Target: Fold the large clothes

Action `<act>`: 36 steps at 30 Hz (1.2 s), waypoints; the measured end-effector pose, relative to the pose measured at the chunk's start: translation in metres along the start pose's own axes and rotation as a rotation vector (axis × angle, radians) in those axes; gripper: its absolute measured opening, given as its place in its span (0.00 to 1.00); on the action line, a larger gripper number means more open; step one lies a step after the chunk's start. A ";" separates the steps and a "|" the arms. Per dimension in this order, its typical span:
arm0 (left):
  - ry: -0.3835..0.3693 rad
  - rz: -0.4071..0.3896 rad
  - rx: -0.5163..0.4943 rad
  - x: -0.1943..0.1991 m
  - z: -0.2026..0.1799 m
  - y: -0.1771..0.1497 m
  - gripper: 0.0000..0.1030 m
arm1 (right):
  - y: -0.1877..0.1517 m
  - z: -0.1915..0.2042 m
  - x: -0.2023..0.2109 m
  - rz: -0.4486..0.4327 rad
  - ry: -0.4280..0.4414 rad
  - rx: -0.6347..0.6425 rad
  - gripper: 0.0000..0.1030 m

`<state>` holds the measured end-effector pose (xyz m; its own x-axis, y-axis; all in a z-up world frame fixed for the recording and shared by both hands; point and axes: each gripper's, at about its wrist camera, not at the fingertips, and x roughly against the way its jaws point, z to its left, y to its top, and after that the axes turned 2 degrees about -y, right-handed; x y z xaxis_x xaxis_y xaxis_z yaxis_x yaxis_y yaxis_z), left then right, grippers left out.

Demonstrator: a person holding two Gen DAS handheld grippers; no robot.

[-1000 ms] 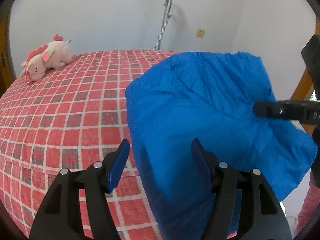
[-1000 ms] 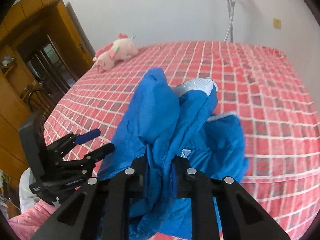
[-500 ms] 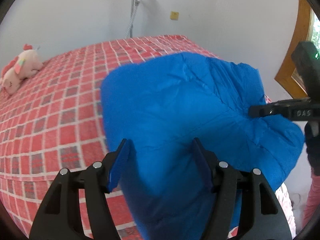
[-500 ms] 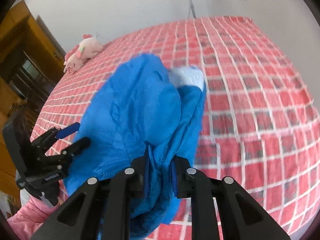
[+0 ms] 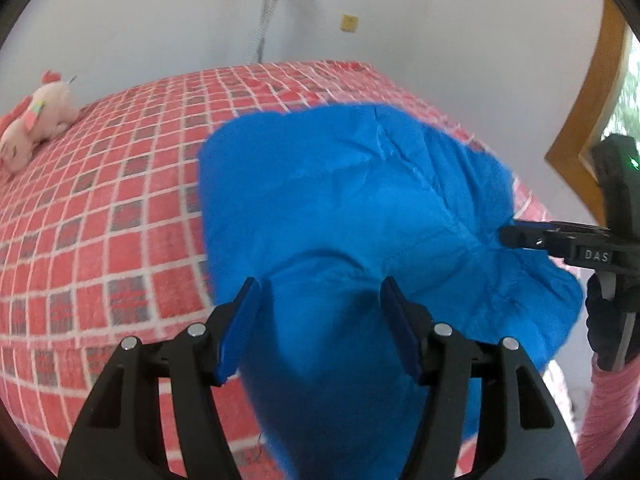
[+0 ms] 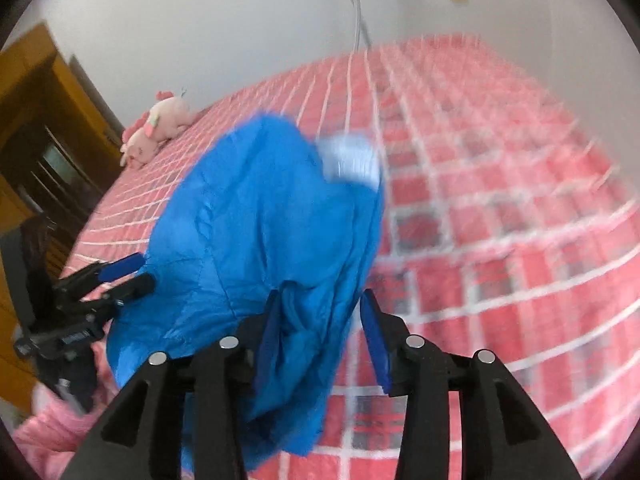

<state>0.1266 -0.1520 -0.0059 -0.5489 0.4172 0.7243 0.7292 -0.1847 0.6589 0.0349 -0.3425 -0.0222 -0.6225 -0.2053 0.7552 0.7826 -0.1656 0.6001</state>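
Note:
A large blue padded jacket (image 5: 360, 216) hangs bunched over the near edge of a red checked bed (image 5: 120, 208). My left gripper (image 5: 320, 328) is open, its jaws spread around a fold of the jacket without pinching it. My right gripper (image 6: 322, 332) is open too, with jacket cloth (image 6: 260, 232) draped between its blue pads (image 6: 266, 336). In the left wrist view the right gripper (image 5: 520, 236) reaches in from the right against the jacket's edge. In the right wrist view the left gripper (image 6: 128, 272) sits at the jacket's left side. A grey lining patch (image 6: 352, 156) shows near the jacket's top.
A pink plush toy (image 5: 36, 116) lies at the far left of the bed, also in the right wrist view (image 6: 156, 128). A white wall with a hanging cord (image 5: 264, 12) is behind the bed. A wooden door frame (image 6: 36, 120) stands left, a wooden window frame (image 5: 592, 120) right.
My right gripper has gone from shut on the jacket to open. The jacket has swung further over the bed. My left gripper stayed open and moved in around the cloth.

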 end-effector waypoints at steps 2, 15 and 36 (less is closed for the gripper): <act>0.051 -0.025 0.003 0.015 0.001 -0.004 0.59 | 0.004 0.011 0.022 -0.045 -0.019 0.026 0.40; 0.079 -0.004 -0.017 0.018 -0.019 -0.024 0.60 | -0.028 0.059 0.013 0.070 0.106 0.161 0.26; -0.014 -0.020 -0.018 0.025 -0.008 0.028 0.62 | -0.002 0.060 0.034 -0.050 0.058 0.153 0.30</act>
<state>0.1298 -0.1538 0.0320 -0.5574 0.4329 0.7084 0.7107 -0.1923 0.6767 0.0121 -0.2913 0.0179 -0.6564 -0.2561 0.7096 0.7390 -0.0296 0.6730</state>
